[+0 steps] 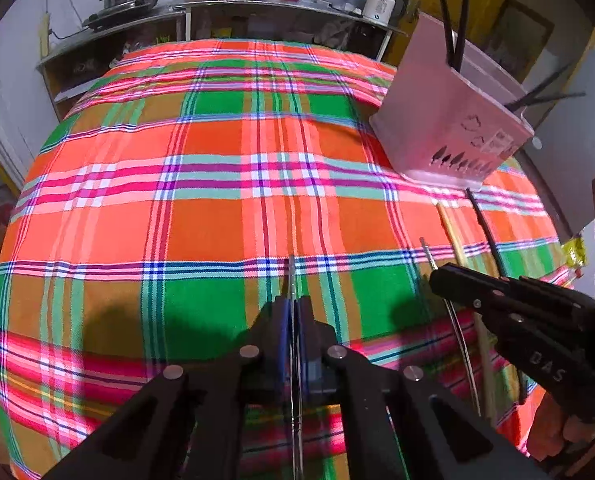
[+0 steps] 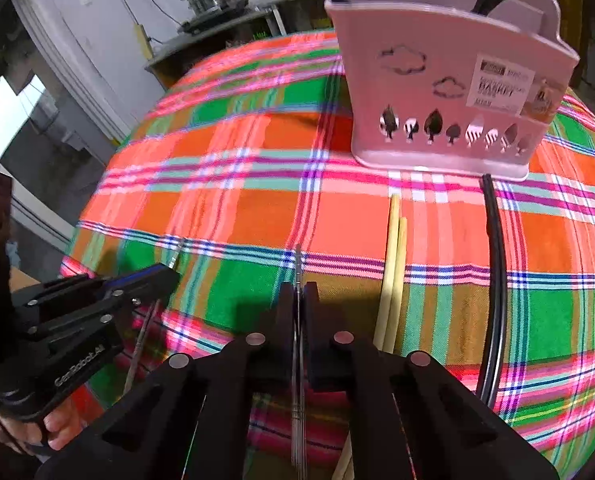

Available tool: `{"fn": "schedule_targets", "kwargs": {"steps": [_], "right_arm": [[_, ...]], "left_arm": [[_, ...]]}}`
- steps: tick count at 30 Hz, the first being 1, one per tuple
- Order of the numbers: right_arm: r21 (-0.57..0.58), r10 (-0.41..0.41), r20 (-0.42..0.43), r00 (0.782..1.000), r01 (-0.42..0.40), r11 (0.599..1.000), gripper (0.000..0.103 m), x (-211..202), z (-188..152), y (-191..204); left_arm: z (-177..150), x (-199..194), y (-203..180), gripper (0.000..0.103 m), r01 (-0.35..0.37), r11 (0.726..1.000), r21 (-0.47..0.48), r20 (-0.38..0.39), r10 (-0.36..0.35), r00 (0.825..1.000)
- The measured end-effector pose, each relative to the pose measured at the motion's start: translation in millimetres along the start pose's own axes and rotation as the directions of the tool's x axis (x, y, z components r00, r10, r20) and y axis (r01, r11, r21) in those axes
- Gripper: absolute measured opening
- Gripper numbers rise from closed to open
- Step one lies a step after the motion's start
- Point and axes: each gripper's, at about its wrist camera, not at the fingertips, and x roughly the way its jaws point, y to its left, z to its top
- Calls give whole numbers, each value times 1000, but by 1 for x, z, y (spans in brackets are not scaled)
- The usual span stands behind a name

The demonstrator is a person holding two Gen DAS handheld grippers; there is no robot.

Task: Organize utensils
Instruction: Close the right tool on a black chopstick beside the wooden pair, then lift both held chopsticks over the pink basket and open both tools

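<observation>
L gripper (image 1: 293, 304) & R gripper (image 2: 298, 292) each clamped on a thin metal utensil, pink utensil basket (image 2: 449, 92) far right on plaid cloth (image 1: 201, 224).

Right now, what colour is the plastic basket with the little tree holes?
Pale pink plastic utensil basket, seen best in the right wrist view.

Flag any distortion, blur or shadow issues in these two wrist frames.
Left wrist: fisheye bows the plaid cloth; gripper shadows darken its near part. Right wrist: same bowing; pink basket and its label slightly soft; window at left blown out.
</observation>
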Motion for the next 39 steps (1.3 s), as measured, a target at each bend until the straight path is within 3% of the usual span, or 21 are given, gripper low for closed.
{"fn": "schedule_targets", "kwargs": {"steps": [9,23,39], "right_arm": [[-22,58,103,993,-57,998,4,-47,13,7],[-48,66,249,966,-55,997,4,-122,27,9],[-62,49,343,938,-29,998,4,-172,33,-6]], "left_arm": [[13,-45,-6,4,49,999,12,90,-50,995],[31,-115,-27,4,85,994,65,217,-98,971],[47,-140,-56,4,131,988,84,251,-148,957]]}}
